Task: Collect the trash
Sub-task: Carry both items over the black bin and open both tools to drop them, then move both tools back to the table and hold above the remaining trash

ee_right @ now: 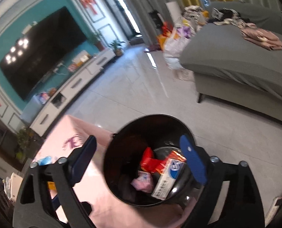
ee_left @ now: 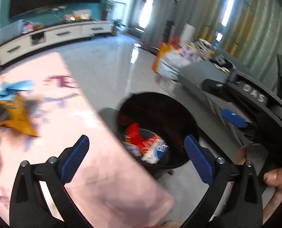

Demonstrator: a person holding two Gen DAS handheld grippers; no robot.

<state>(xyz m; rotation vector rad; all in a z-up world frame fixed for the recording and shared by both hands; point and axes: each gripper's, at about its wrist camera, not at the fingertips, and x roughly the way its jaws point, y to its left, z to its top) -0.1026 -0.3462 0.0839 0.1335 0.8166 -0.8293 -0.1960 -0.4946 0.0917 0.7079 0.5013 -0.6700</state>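
Left gripper (ee_left: 136, 158): jaws released, spread wide, nothing between the blue pads. It is pitched downward, with one finger over the pink-covered counter (ee_left: 46, 98) and the other over the rim of the black trash bin (ee_left: 181, 117).

Right gripper (ee_right: 139, 161): jaws released, spread wide, nothing clamped. It is also pitched downward and sits over the mouth of the bin, which shows between the two fingers. In the left wrist view the body of the right gripper enters from the right edge, and the person's hand (ee_left: 274, 178) wraps its handle, fingers curled around the grip.

Trash in the bin, resting on the bottom:
- a red wrapper (ee_right: 149, 161);
- a white and blue box (ee_right: 168, 180), lying tilted against the bin wall;
- a crumpled pink piece (ee_right: 142, 182), just beside the box.

The bin stands on the pale tiled floor (ee_right: 141, 87), touching or just beside the edge of the counter; which of the two cannot be told.

On the counter, well apart from the bin, lie a yellow wrapper (ee_left: 20, 114) and a blue scrap (ee_left: 13, 87), both blurred.

Further out: a grey sofa (ee_right: 236, 64) to the right, and a white TV cabinet (ee_left: 51, 36) with a dark screen (ee_right: 40, 57) against the teal wall.
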